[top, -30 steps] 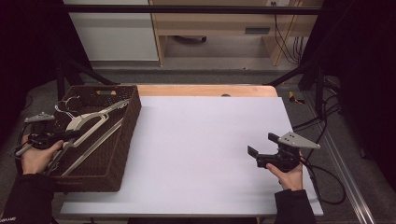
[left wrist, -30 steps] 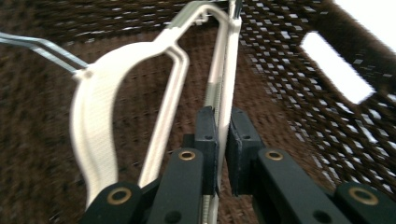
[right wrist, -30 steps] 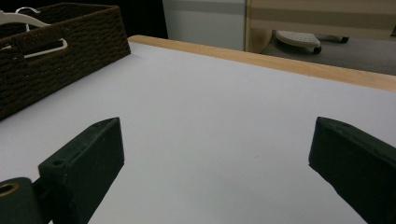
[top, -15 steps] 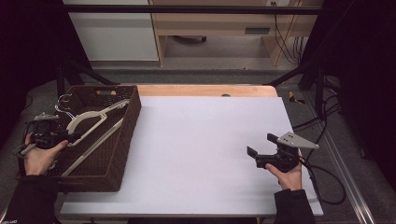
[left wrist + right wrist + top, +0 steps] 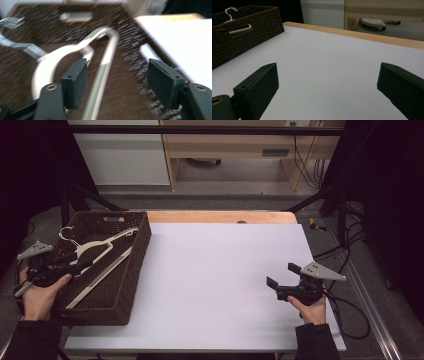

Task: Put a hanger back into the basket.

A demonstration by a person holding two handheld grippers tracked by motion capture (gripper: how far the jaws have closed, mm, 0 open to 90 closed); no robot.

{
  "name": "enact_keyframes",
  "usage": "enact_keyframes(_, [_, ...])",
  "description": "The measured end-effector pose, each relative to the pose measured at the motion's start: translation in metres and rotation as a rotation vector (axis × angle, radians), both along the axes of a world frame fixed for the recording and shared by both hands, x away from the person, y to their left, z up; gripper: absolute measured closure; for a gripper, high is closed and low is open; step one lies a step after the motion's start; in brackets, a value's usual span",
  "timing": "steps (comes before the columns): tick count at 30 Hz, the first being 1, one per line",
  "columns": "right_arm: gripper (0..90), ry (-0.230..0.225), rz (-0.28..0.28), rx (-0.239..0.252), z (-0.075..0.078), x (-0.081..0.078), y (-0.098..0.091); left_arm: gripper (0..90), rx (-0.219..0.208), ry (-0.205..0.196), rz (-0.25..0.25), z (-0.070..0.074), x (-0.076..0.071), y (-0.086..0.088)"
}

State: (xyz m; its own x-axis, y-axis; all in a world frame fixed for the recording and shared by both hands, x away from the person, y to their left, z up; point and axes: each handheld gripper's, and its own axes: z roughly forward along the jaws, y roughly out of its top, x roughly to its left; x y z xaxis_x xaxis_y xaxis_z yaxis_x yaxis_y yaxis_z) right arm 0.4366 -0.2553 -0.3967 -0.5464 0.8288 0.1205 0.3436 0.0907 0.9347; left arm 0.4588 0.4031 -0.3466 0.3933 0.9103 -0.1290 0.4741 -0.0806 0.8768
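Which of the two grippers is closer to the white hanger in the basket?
The left. The left gripper is over the basket, its open jaws, just opened, beside the white hanger. The right gripper is far across the table, open over bare tabletop.

A white plastic clothes hanger with a curved silver metal hook point(image 5: 97, 251) lies inside a dark brown woven rectangular basket point(image 5: 131, 285) at the left of the high view, its hook pointing to the upper left, its shoulders spreading toward the upper right corner and its straight bar running diagonally down to the lower left. In the left gripper view the hanger point(image 5: 100, 60) is blurred, resting on the basket's floor point(image 5: 125, 97), with the hook at the upper left of the frame. In the right gripper view the hook point(image 5: 230, 11) rises just above the basket's rim point(image 5: 249, 10) at the upper left.
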Motion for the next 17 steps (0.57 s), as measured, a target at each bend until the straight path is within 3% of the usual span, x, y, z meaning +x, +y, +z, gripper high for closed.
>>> enact_keyframes(7, [3.8,-0.038,0.026,0.015,0.005,-0.005,-0.003,23.7,-0.094,-0.116,-0.156,0.010,-0.014,-0.046])
enact_keyframes(13, [3.0,-0.057,0.043,0.024,0.009,-0.009,-0.003,13.6,-0.078,-0.148,-0.283,0.005,-0.019,-0.090])
enact_keyframes(17, [2.8,-0.068,0.050,0.028,0.011,-0.011,-0.005,8.9,-0.081,-0.146,-0.321,-0.003,-0.022,-0.110])
